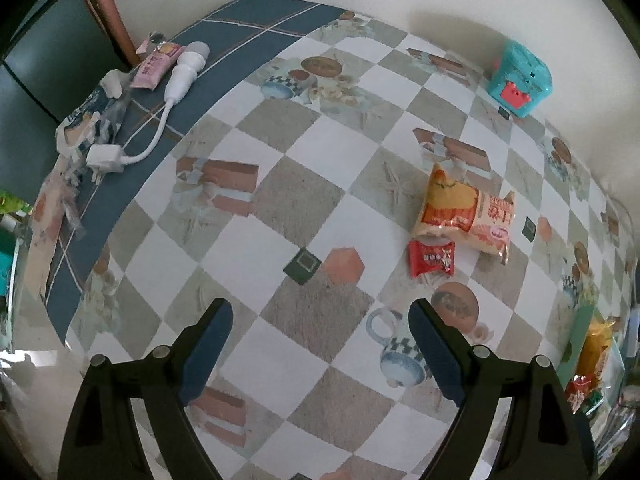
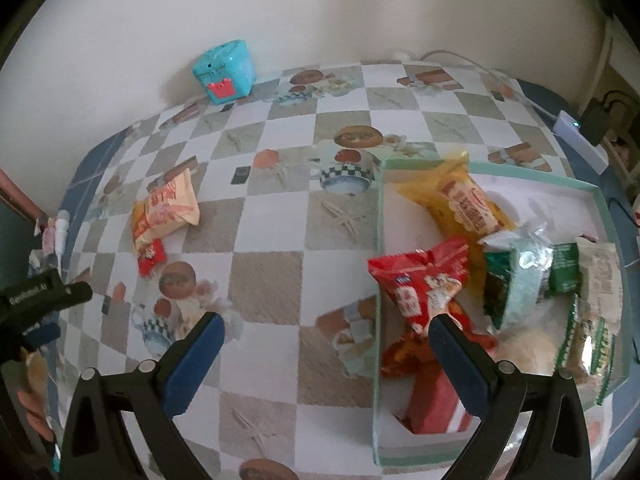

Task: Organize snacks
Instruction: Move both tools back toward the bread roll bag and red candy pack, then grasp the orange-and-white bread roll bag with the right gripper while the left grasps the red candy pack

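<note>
Several snack packets (image 2: 464,204) inside green-rimmed box (image 2: 378,248); left claw (image 1: 320,344), right claw (image 2: 326,356) spread, empty.

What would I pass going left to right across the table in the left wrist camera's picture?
Pink sachet → white charger cable → small red candy packet → orange snack bag → teal toy box → green tray at the right edge.

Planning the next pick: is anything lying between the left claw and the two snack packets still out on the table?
Nothing visible. The left claw hangs open over bare tablecloth, and the orange packet and small red packet lie ahead to its right with only printed cloth between.
</note>
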Demonstrator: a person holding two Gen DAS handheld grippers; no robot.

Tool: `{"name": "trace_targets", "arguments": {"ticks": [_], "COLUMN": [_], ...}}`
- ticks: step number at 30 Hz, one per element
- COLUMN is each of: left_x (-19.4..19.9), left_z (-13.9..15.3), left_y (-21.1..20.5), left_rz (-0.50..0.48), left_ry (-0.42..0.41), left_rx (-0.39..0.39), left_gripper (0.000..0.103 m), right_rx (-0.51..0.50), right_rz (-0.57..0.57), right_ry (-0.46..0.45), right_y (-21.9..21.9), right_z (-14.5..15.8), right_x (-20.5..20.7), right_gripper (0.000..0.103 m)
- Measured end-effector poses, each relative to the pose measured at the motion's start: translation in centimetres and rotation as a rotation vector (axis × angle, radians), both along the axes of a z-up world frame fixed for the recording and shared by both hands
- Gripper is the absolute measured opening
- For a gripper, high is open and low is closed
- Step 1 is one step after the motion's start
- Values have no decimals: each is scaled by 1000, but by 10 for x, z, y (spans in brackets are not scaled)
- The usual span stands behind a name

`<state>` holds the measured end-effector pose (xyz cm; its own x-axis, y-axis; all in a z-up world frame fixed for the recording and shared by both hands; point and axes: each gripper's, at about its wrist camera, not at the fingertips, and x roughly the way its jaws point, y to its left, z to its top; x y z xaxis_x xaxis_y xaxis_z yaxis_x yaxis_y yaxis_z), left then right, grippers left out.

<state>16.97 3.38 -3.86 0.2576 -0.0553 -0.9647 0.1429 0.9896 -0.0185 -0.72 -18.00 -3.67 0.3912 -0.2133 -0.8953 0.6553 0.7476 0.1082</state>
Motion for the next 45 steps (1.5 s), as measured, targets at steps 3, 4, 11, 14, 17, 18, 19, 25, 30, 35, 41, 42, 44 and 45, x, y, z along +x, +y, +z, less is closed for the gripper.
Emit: {"name": "trace_targets", "arguments": {"ticks": [3,4,11,14,17,18,19,25,30,35,41,42,44,45], "left_x": [8,11,30,37,42,43,43,44,47,45,40,39,37,36], "left_z": [-1,-2,-13,-22,-29,-32,-34,-43,-49,-57,-62,-62,-60,-59], "left_y": [-2,-3,-2,-4,-8,-10,-12,-27,-38,-60,-83,-87,-94,-94], "left_rz": [-20,-25,-24,-20,-21,-20,-22,-52,-76,-132,-188,-198,-218,-222], "left_ry": [0,1,9,24,40,45,50,59,64,69,59,48,30,30], "left_rx": [-29,-34,-67,-84,-101,-105,-105,-116,-139,-135,-108,-88,-66,-73], "left_gripper": [90,90,90,90,90,90,90,90,90,90,84,77,63,55], "right_rx": [-13,-20,3,33,57,67,78,109,99,100,119,120,119,117], "right_rz": [2,5,55,66,55,53,49,24,15,1,-15,-16,-19,-20], "right_ry": [-22,-25,-32,-31,-17,-15,-16,1,38,49,62,63,67,68], "right_y": [1,1,9,10,7,5,4,-6,-11,-18,-23,-23,-24,-24], "right_z": [5,6,5,1,-6,-7,-9,-19,-23,-24,-29,-29,-30,-30], "right_x": [10,15,62,82,99,103,108,133,146,147,146,146,146,146], "right_gripper": [103,103,103,103,103,103,103,103,103,103,103,103,103,103]}}
